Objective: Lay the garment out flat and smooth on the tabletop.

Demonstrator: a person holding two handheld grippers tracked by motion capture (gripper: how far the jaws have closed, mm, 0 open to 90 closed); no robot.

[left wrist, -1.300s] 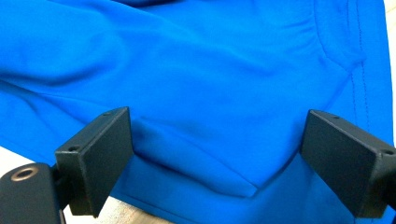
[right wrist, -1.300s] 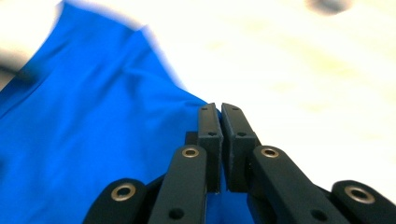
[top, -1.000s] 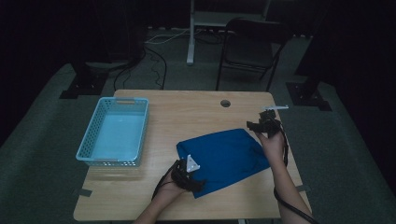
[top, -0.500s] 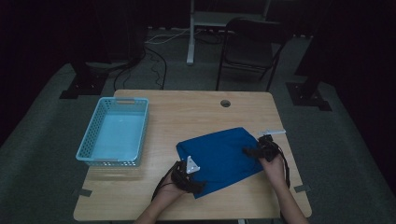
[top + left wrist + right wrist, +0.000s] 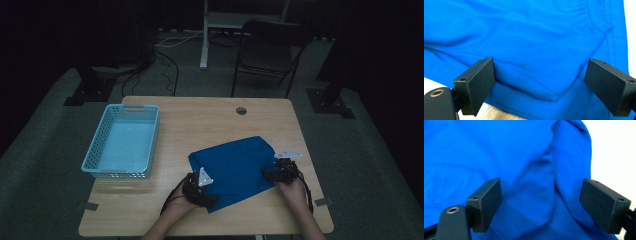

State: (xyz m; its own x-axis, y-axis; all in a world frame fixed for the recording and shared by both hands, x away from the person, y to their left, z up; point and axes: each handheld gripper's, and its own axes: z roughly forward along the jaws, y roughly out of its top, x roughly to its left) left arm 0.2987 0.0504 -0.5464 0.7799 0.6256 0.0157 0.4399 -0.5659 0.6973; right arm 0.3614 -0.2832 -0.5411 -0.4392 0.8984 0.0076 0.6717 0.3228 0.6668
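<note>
Wooden table (image 5: 200, 125) bears a basket (image 5: 122, 140); up close, both spread claws straddle blue cloth (image 5: 529, 45).

You're in a lab-style recording room, not a home: dark curtained walls, grey carpet (image 5: 60, 150) and one lit wooden surface (image 5: 200, 120) in the middle. Black stand bases (image 5: 85, 92) flank it, cables (image 5: 165, 55) trail across the floor, and a folding chair (image 5: 267, 50) sits by a white desk frame (image 5: 205, 35) behind.
</note>
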